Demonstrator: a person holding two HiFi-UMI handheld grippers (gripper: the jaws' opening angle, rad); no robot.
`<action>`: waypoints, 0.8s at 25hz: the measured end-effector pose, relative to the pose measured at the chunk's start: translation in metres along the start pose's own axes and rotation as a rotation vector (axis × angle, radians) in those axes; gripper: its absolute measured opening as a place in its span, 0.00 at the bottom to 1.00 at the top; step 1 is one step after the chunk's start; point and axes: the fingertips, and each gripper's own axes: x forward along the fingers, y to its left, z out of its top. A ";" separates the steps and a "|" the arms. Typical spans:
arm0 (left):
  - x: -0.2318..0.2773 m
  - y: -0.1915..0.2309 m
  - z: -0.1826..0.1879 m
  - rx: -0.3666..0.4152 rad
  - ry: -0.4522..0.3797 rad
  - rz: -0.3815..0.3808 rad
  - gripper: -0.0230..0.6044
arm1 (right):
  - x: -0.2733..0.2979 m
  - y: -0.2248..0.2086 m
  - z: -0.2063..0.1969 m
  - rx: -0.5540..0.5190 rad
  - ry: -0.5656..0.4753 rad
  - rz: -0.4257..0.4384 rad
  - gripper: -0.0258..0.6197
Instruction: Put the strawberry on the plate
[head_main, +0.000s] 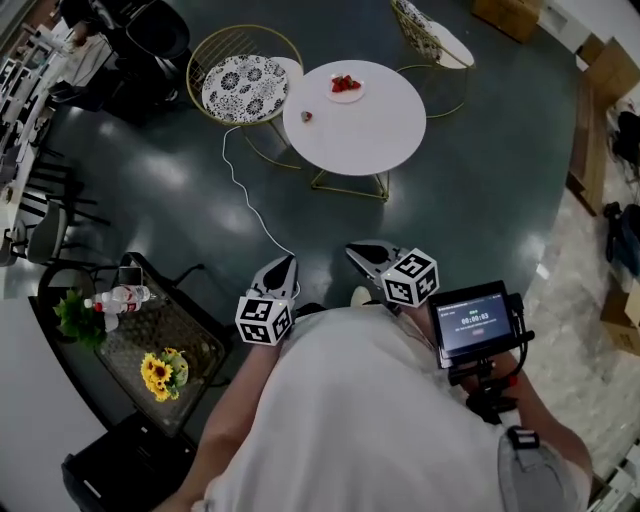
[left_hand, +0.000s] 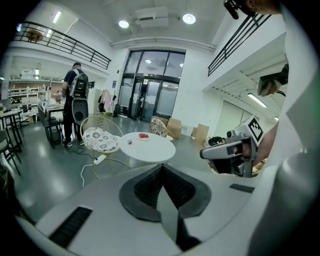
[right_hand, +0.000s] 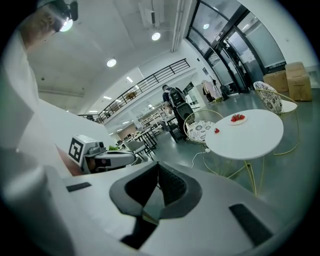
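A dark, glossy floor (head_main: 480, 180) fills the head view. At lower left a dark side table (head_main: 190, 330) carries sunflowers (head_main: 163, 372) and a bottle (head_main: 120, 298). A white cable (head_main: 245, 195) runs up the floor toward the upper centre. There a round white table (head_main: 370, 135) stands beside a chair with a patterned cushion (head_main: 245, 88). The strawberry (head_main: 306, 116) lies alone on the left part of the tabletop, apart from the plate (head_main: 345, 88) near the far edge, which already bears red berries. Cardboard boxes (head_main: 510, 15) sit at the top right.

The person's white shirt (head_main: 350, 420) covers the bottom centre and hides both hands. A small screen (head_main: 472, 322) at right is too small to read.

The left gripper (head_main: 287, 265) and right gripper (head_main: 365, 252) are side by side just above the shirt, well short of the table. Both point toward it, angled a little down. Each gripper view shows its jaws pressed together with nothing between them.
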 end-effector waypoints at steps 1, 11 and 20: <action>-0.003 0.000 0.001 -0.001 -0.002 0.005 0.05 | -0.002 0.000 -0.001 0.002 0.001 -0.004 0.05; 0.008 0.019 0.010 0.002 0.013 -0.001 0.05 | -0.002 -0.011 0.007 0.030 -0.019 -0.052 0.05; 0.057 0.037 0.048 0.052 0.015 -0.120 0.05 | 0.022 -0.043 0.038 0.027 -0.001 -0.124 0.05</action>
